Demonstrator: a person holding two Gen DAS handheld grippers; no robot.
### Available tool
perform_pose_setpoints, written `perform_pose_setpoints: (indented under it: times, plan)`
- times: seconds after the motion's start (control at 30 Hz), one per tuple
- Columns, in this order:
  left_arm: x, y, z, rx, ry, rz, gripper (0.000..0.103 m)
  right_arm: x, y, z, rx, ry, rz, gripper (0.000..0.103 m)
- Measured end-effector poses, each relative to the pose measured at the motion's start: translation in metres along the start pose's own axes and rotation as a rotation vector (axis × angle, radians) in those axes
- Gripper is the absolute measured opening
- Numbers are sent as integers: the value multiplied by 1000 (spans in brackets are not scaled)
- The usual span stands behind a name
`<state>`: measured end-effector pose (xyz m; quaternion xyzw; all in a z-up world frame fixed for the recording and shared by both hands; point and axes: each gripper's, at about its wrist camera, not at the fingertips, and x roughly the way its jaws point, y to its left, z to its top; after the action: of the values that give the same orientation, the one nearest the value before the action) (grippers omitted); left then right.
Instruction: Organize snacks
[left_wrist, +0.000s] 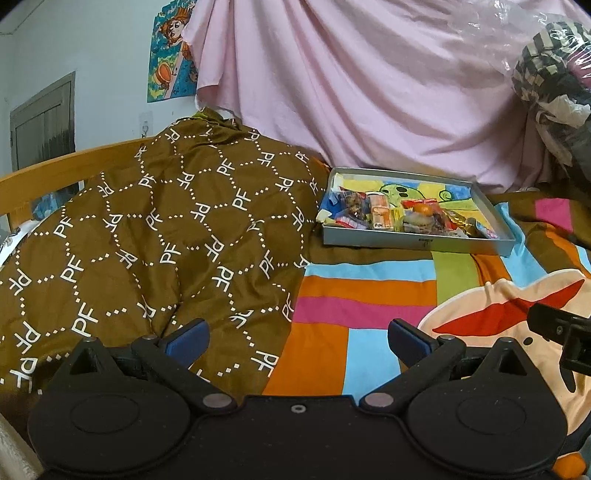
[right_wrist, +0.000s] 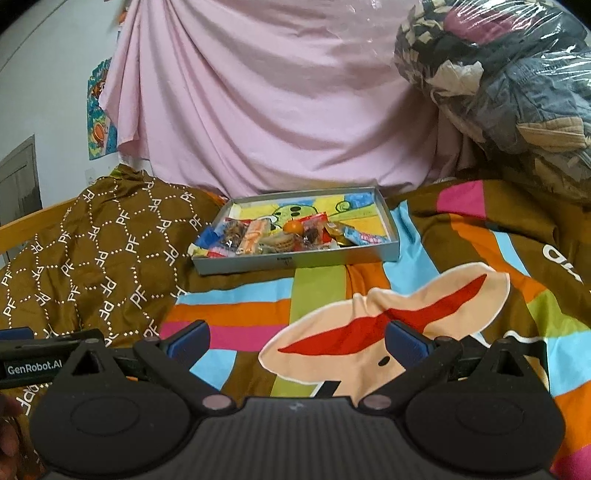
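A shallow grey tray (left_wrist: 417, 244) with a colourful cartoon lining lies on the bed, also in the right wrist view (right_wrist: 295, 261). Several wrapped snacks (left_wrist: 399, 218) are piled along its near side, among them an orange round piece (right_wrist: 293, 227) and orange-striped packets (right_wrist: 253, 236). My left gripper (left_wrist: 297, 338) is open and empty, low over the bedspread, well short of the tray. My right gripper (right_wrist: 297, 338) is open and empty, also well short of the tray. The far half of the tray is bare.
A brown quilt (left_wrist: 147, 229) printed with "PF" is heaped left of the tray. The striped cartoon bedspread (right_wrist: 369, 325) lies under both grippers. A pink sheet (right_wrist: 277, 103) hangs behind. A plastic-wrapped bundle of clothes (right_wrist: 509, 81) sits at the right. A wooden bed rail (left_wrist: 55, 166) runs along the left.
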<state>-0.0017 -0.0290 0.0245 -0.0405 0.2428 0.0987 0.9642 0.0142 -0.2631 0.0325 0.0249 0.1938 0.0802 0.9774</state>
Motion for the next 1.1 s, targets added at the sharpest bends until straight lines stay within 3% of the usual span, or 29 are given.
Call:
perform_pose_setpoints:
  times: [1.1]
  plan:
    - [0, 0, -1, 7, 1, 13, 102, 5, 3, -4, -8, 32, 15, 103]
